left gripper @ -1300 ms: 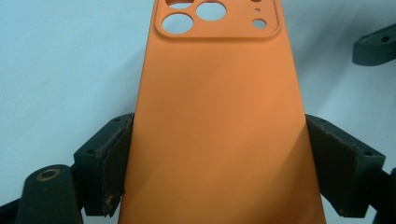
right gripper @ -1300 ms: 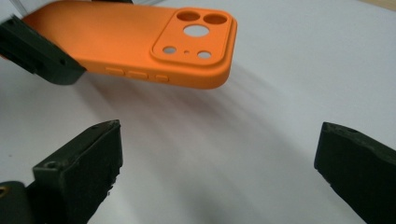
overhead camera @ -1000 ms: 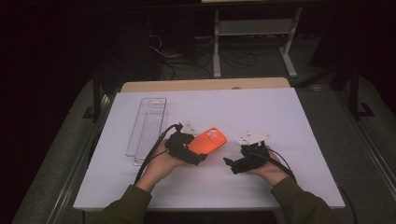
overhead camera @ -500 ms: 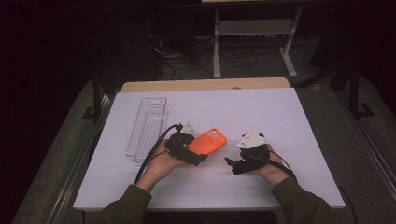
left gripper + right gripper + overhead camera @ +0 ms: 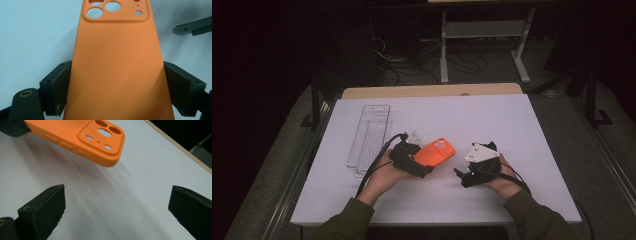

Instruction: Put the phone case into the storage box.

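While the left gripper (image 5: pixel 419 162) clamps the orange phone case (image 5: pixel 435 152) by its two long sides, the case hangs just above the white tabletop (image 5: pixel 512 125), near the middle of its front half, with the camera cut-outs pointing away from the person. The right gripper (image 5: pixel 464 177) waits close beside it, toward the right edge, with jaws wide apart and nothing between them. A clear plastic tray (image 5: pixel 369 134) lies near the left edge; it looks empty, as far as I can tell.
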The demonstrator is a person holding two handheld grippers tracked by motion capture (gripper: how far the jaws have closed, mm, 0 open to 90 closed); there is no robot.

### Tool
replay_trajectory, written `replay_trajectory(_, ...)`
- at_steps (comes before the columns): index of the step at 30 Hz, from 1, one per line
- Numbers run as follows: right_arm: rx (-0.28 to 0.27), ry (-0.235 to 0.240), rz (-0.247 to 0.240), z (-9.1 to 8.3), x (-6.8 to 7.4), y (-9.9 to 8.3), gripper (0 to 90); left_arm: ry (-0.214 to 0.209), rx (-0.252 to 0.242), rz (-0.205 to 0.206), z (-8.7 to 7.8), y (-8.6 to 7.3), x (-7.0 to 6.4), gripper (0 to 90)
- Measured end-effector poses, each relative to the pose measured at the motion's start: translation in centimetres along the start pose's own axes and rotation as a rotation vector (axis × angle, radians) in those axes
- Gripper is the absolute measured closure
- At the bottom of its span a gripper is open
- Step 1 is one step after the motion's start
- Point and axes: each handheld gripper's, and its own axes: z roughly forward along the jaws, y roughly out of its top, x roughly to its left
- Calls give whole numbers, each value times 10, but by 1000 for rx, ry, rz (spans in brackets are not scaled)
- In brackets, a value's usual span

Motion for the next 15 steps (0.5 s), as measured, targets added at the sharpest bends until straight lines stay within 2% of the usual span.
replay_trajectory(3,-1,-12,-18,0,1,0,5,-1,-1,-1,0,0,0,159)
replay_trajectory(5,-7,-20,-47,0,1,0,5,0,0,0,0,0,0,159)
replay_trajectory(10,-5,-39,-67,0,4,0,5,1,0,4,0,0,0,160)
replay_trajectory(11,-3,-49,-93,0,4,0,5,2,0,5,0,0,0,159)
replay_trajectory(15,-13,-77,-131,-1,6,0,5,4,-1,10,0,0,0,160)
